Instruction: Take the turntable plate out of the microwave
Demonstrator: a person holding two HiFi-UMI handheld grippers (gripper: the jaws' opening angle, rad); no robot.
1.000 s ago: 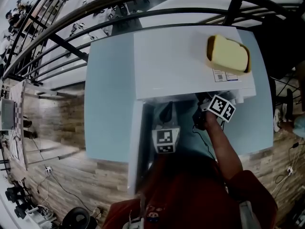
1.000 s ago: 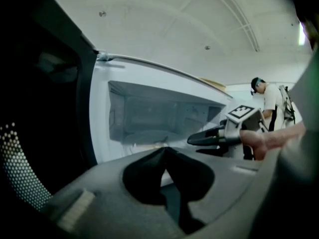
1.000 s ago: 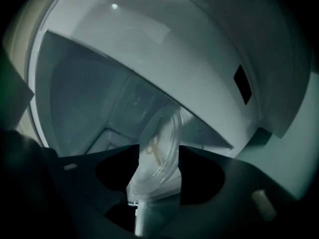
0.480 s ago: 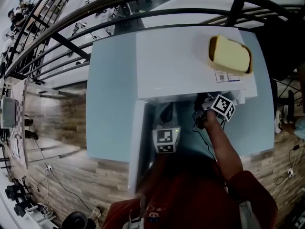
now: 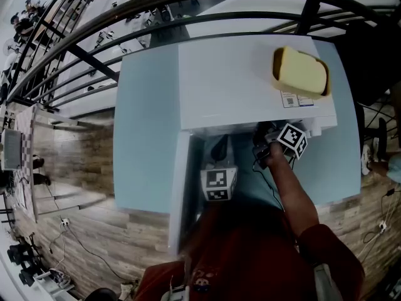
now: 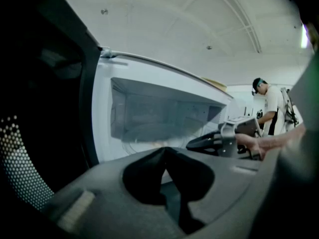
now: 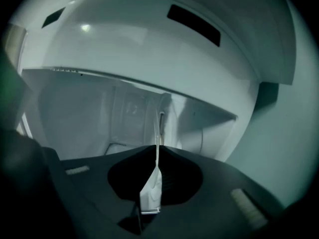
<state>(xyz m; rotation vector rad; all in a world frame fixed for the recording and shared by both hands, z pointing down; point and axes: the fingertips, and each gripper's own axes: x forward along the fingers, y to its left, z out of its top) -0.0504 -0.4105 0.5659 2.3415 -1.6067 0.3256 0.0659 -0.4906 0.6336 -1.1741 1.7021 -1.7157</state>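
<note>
Grip is newly made: the right tongs [image 7: 157, 152] have just clamped onto the rim of the glass turntable plate [image 7: 150, 190], which sits edge-on between them inside the open microwave [image 5: 225, 80]. The left tongs [image 6: 166, 153] hang clenched and empty. Drawing it out looks next.

Microwave [image 5: 225, 86] cavity unobstructed, door [image 6: 45, 133] aside.

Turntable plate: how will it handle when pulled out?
Probably rigid and fragile: the turntable plate looks like clear glass. Likely slippery and apt to tilt: the right gripper, jaws just closed, pinches only its thin edge.
</note>
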